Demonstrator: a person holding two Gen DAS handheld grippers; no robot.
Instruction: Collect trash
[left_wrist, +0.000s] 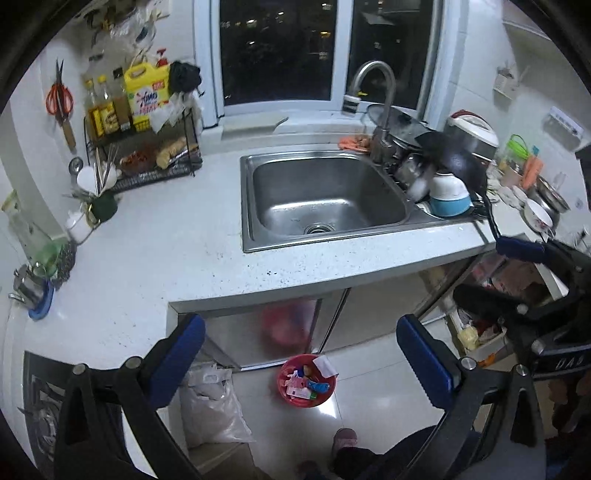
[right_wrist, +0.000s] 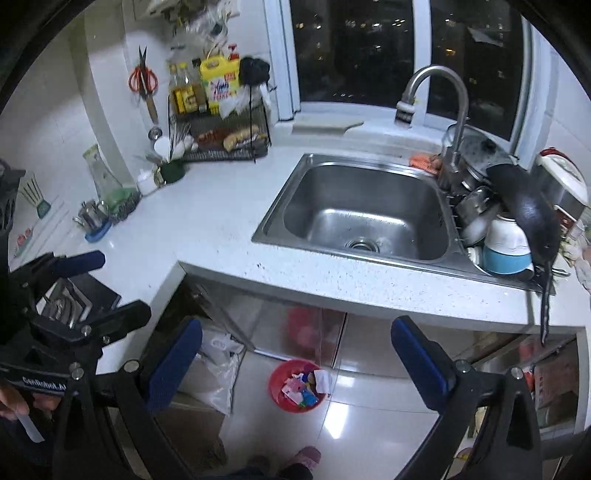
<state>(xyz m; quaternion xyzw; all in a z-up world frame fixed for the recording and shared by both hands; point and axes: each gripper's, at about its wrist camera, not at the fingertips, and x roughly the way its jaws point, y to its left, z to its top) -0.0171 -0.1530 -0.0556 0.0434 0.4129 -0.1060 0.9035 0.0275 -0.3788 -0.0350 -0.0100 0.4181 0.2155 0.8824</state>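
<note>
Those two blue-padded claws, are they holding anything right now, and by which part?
Nothing is held. The left gripper and the right gripper are both wide open with nothing between the fingers, above the round red plastic trash basket on the floor.

Legible text: "GenRobot.AI" in white on the black body of the left gripper (right_wrist: 79, 293), at eight o'clock in the right wrist view. The yellow detergent jug (left_wrist: 144, 96), at eleven o'clock in the left wrist view, bears a blue brand label too blurred to read.

Both wrist cams high, facing down – share sink (left_wrist: 325, 195) (right_wrist: 369, 218), red bin (left_wrist: 306, 380) (right_wrist: 297, 386).
</note>
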